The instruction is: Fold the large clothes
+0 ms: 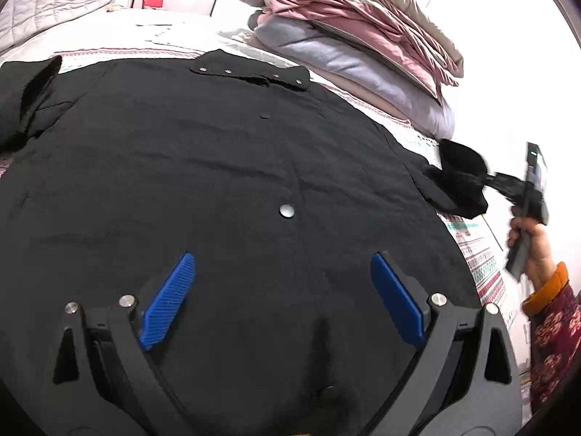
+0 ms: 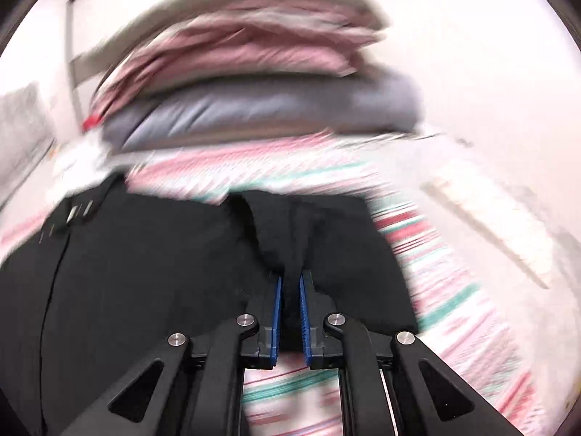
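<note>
Item: black coat [image 1: 218, 167], spread flat across the striped bed [image 1: 479, 261], collar at the far side, a stack of folded quilts [image 1: 363, 36] beyond. Left hand-held gripper [image 1: 283, 301] hung over the near hem with jaws spread wide and empty; right hand-held gripper [image 2: 289, 309] was pinched on the right sleeve cuff [image 2: 290, 239]. Risk: the thin pinch could slip during the swing inward, dropping the sleeve crooked.
</note>
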Tool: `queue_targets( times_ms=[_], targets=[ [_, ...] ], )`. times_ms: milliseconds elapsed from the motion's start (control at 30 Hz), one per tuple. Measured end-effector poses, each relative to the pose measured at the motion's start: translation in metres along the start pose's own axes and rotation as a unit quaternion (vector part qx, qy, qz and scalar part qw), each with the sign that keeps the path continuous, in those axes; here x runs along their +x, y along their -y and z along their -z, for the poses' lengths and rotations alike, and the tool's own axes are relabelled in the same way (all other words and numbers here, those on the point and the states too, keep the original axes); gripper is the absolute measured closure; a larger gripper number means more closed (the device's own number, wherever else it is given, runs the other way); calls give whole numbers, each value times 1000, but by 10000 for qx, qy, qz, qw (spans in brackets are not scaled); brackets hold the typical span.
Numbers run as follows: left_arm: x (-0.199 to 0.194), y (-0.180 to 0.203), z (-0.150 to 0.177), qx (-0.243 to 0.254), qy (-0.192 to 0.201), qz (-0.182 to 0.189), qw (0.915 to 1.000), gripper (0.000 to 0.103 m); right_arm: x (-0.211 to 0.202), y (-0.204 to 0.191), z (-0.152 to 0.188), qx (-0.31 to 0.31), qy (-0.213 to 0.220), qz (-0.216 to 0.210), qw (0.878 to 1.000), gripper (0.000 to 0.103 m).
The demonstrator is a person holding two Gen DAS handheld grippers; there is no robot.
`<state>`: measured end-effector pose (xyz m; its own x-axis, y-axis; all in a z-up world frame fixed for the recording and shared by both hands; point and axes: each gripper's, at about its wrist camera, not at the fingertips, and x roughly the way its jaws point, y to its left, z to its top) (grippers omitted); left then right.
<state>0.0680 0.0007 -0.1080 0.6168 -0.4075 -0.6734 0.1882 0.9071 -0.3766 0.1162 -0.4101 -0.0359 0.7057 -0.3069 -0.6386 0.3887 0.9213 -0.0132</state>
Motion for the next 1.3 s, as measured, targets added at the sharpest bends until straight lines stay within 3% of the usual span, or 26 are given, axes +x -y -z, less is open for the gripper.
queue_targets(
  times_ms=[200,367,467,600,733,900,1033,1167,1200,1300],
  targets=[
    [-1,-1,0,14,15,-43,10000,6,-23,115,-29,912,176,798,9925,95],
    [0,3,0,154,56,-189,9997,6,-19,201,-22,1625,-173,1877,9685,93],
    [0,5,-1,246,72,-294,9992,6,-30,224,-5,2076,-174,1632,9643,83],
    [1,7,-4,378,108,-613,9973,6,-21,193,4,1814,-323,1134,9763,78],
    [2,4,-3,362,65,-703,9968,6,8,130,10,1447,-670,379,9865,78],
    [-1,-3,-4,397,-2,-861,9955,6,56,55,22,899,-1227,-184,9882,77],
    [-13,-17,-15,425,-107,-1102,9929,6,86,67,43,1325,-1680,-60,9768,77],
    [-30,-43,-34,524,-36,-1581,9860,6,65,92,46,2114,-1904,1010,9533,77],
    [-33,-52,-40,544,-29,-1746,9831,6,59,89,45,2177,-1882,1002,9525,77],
    [-38,-86,-55,453,-59,-2177,9749,6,26,57,36,1999,-1559,484,9661,69]
  ],
)
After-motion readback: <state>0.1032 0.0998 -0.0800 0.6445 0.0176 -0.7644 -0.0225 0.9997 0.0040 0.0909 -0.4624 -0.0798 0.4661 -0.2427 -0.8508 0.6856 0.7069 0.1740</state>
